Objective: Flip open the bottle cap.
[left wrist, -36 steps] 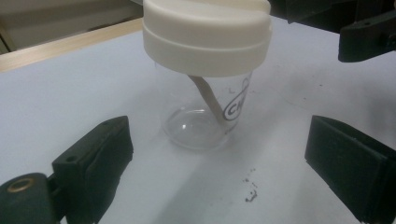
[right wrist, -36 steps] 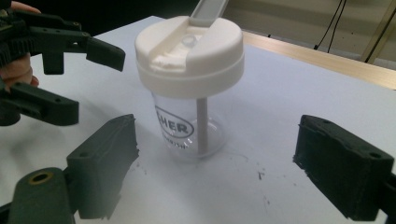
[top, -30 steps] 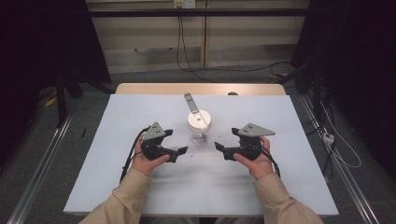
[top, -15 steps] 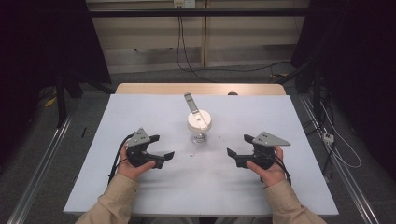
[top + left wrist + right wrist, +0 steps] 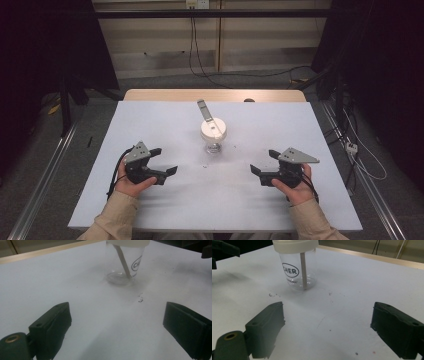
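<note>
Clear jar (image 5: 214, 145) with its white lid (image 5: 213, 129) stands mid-table (image 5: 150, 120), a stick inside it (leaning). Your left gripper (image 5: 162, 161) sits left of the jar, jaws wide, nothing between them. Your right gripper (image 5: 265, 162) sits right of it, jaws equally wide, empty. Both well apart from the jar.

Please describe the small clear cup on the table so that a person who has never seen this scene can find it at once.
Look at the white table and go to its middle, a little toward the far edge, ahead of the two grippers. There stands a clear plastic cup with a cream lid and an oval black logo on its wall. A flat pale stick rises slanted through the lid; nothing else stands on the table.
</note>
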